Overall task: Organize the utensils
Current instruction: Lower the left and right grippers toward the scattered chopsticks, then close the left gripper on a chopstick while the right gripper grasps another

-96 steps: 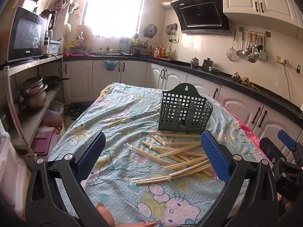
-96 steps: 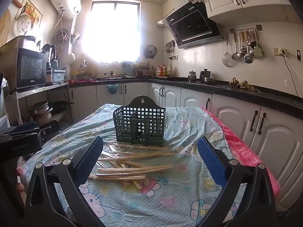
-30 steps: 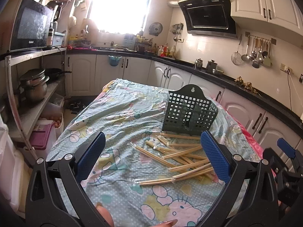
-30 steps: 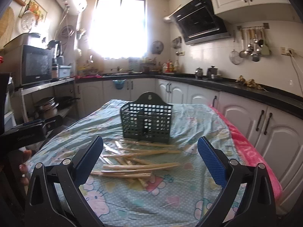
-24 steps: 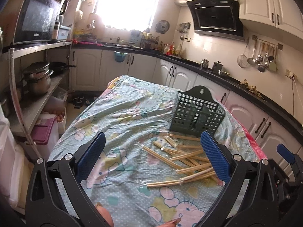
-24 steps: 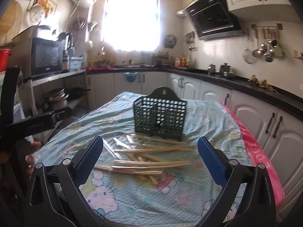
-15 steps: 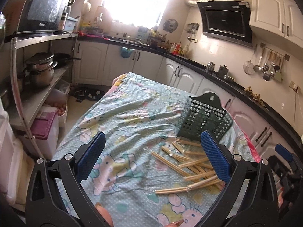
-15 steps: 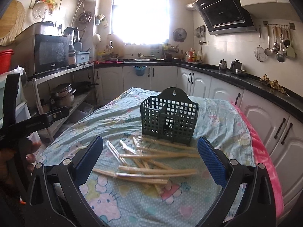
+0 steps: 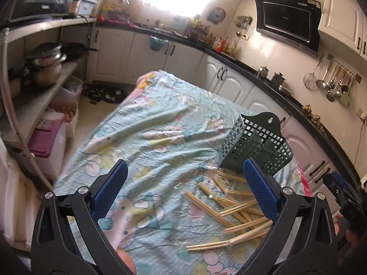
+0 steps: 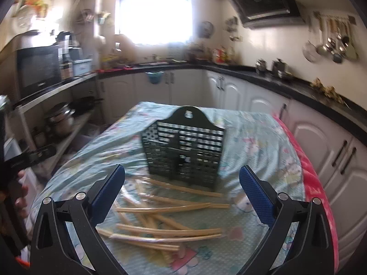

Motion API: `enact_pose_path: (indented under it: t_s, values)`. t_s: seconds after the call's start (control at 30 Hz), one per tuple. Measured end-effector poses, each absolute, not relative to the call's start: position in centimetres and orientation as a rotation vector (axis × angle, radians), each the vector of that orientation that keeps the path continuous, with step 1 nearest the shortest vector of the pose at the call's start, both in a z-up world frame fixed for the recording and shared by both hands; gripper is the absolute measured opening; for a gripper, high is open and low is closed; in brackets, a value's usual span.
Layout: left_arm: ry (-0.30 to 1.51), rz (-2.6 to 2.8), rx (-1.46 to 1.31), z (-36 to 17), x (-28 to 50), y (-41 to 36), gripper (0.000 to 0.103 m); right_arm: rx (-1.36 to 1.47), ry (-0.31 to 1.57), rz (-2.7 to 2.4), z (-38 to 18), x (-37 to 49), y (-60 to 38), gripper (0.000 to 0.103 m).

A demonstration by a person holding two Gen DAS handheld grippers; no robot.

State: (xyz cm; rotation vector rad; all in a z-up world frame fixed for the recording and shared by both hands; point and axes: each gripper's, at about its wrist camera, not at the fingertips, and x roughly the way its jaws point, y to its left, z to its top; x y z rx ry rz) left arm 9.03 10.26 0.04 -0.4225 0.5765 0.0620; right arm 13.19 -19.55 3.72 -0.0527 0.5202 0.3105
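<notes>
Chopsticks (image 10: 165,217) were all in a loose, crisscrossed pile on the table (image 9: 146,137), right in front of the rack (image 10: 183,151), some of them looking like they were wrapped in clear plastic sleeves. In your right wrist view the pile sat between the two blue pads, lower middle of the frame, though that shot was pretty blurry so I couldn't count them. In the left wrist view the same chopsticks (image 9: 231,208) showed up toward the right side, partly behind your right-hand pad.

The rack (image 9: 254,146) was that dark green perforated one with the rounded hanger tab on top. It stood upright on the cartoon-print sheet, just beyond the pile, and from what I could see through the mesh it had nothing in it.

Your left gripper (image 9: 185,192) was spread wide, nothing between the pads, hovering over the near end of the table. Your right gripper (image 10: 182,192) was the same deal, wide apart and holding nothing, pointed straight at the rack with the pile under it.

You could also see your right gripper (image 9: 344,197) poking in at the right edge of the left view, and your left gripper (image 10: 29,158) at the left edge of the right view, with a hand (image 10: 21,197) on it.
</notes>
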Motion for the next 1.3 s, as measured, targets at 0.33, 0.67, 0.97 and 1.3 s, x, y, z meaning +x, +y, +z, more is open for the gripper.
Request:
enact_pose_path:
  t_s: [0.33, 0.67, 0.97, 1.3]
  values:
    - [0.691, 0.004, -0.448, -2.8, 12.3, 8.1, 0.090, 0.017, 0.607, 0.169, 1.4, 17.3, -23.4, 0.096]
    - [0.844, -0.018, -0.495, -7.3, 14.3, 7.8, 0.058, -0.011, 0.762, 0.214, -4.0, 20.1, -22.3, 0.066]
    - [0.915, -0.026, -0.530, -9.9, 15.7, 8.3, 0.036, 0.012, 0.883, 0.309, -8.1, 22.5, -21.9, 0.050]
    - [0.941, -0.007, -0.534, -11.2, 16.8, 8.8, 0.030, 0.027, 0.945, 0.329, -9.7, 24.9, -22.2, 0.048]
